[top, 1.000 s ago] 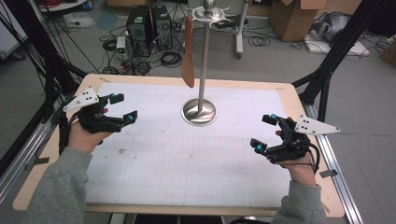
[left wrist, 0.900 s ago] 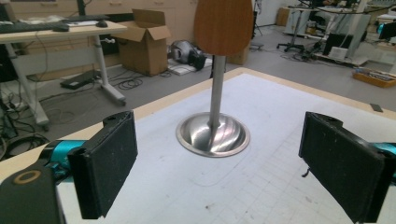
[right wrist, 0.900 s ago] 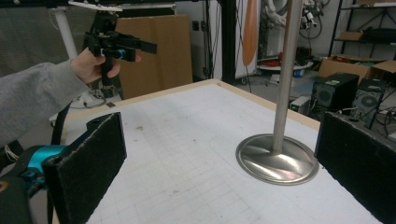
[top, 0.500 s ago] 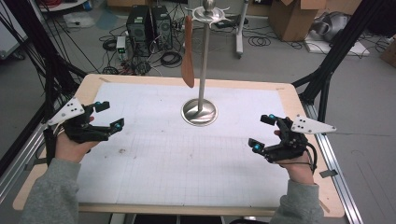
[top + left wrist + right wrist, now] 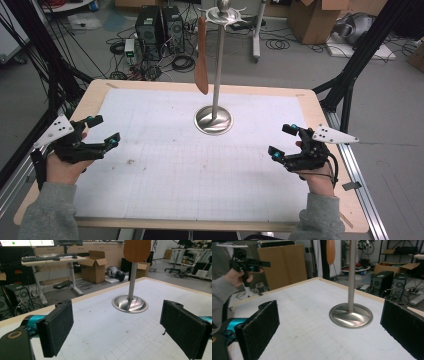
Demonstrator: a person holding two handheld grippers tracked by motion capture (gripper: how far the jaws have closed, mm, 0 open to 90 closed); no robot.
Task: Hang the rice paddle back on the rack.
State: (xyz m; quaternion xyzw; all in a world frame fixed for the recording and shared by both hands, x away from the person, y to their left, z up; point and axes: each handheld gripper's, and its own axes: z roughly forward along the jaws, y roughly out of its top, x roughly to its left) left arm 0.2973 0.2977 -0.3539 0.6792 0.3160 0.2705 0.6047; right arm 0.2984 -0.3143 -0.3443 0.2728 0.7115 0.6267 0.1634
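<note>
left gripper (image 5: 99,131): jaws spread, empty. right gripper (image 5: 284,141): jaws spread, empty. wooden spatula (image 5: 201,55) hangs on metal stand (image 5: 214,120), between both, ahead. step: approach; next, reach up, pinch spatula.

The top edge of the left gripper view is cutting off the wooden spatula (image 5: 137,250) above the stand (image 5: 130,303); the right gripper view is likewise cropping the stand's pole (image 5: 351,275).

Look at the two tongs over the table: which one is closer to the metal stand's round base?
The right tongs sit closer to the stand's base; the left tongs hover farther away, near the table's left edge.
</note>
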